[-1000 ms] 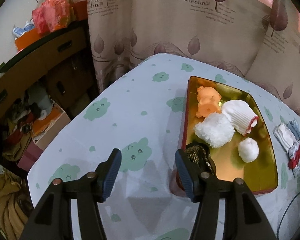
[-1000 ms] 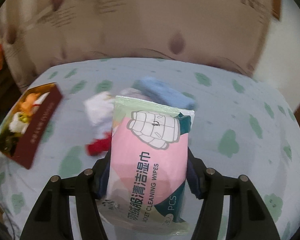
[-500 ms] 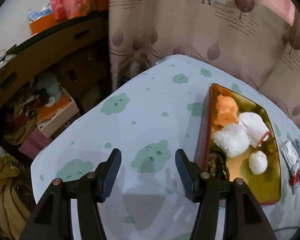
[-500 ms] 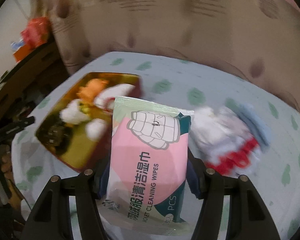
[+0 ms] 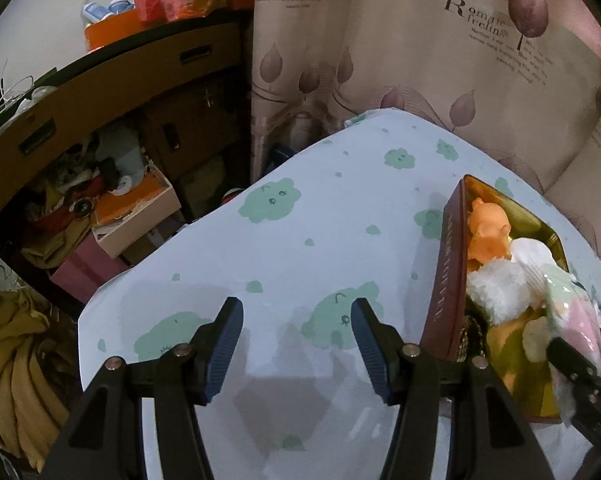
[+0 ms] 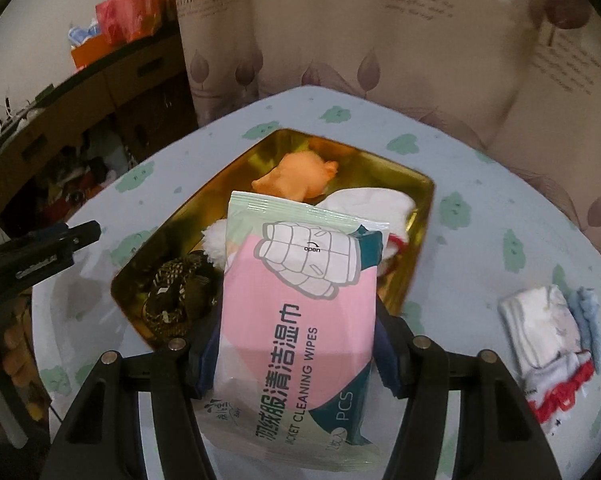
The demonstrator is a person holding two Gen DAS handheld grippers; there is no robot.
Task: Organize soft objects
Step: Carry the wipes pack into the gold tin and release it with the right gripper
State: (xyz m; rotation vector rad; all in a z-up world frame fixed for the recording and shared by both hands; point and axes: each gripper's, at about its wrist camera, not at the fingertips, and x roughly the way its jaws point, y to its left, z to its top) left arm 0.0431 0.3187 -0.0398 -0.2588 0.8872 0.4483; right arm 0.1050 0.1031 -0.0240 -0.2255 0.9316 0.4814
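My right gripper (image 6: pixel 296 344) is shut on a pink pack of cleaning wipes (image 6: pixel 296 312) and holds it above the near part of the gold tin tray (image 6: pixel 416 216). The tray holds an orange plush toy (image 6: pixel 296 176), a white fluffy ball (image 6: pixel 214 240), a white sock (image 6: pixel 372 204) and a dark braided band (image 6: pixel 176 296). In the left wrist view the tray (image 5: pixel 448 280) lies at the right, with the wipes pack (image 5: pixel 576 320) over it. My left gripper (image 5: pixel 296 344) is open and empty over the tablecloth, left of the tray.
A white and red sock (image 6: pixel 548 344) and a blue cloth (image 6: pixel 592 312) lie on the table right of the tray. The table edge (image 5: pixel 172 240) drops off at the left to cluttered boxes and shelves (image 5: pixel 112 208). A curtain (image 5: pixel 420 60) hangs behind.
My right gripper has swung left with the wipes pack, from over the socks to over the tray. My left gripper has shifted left, away from the tray.
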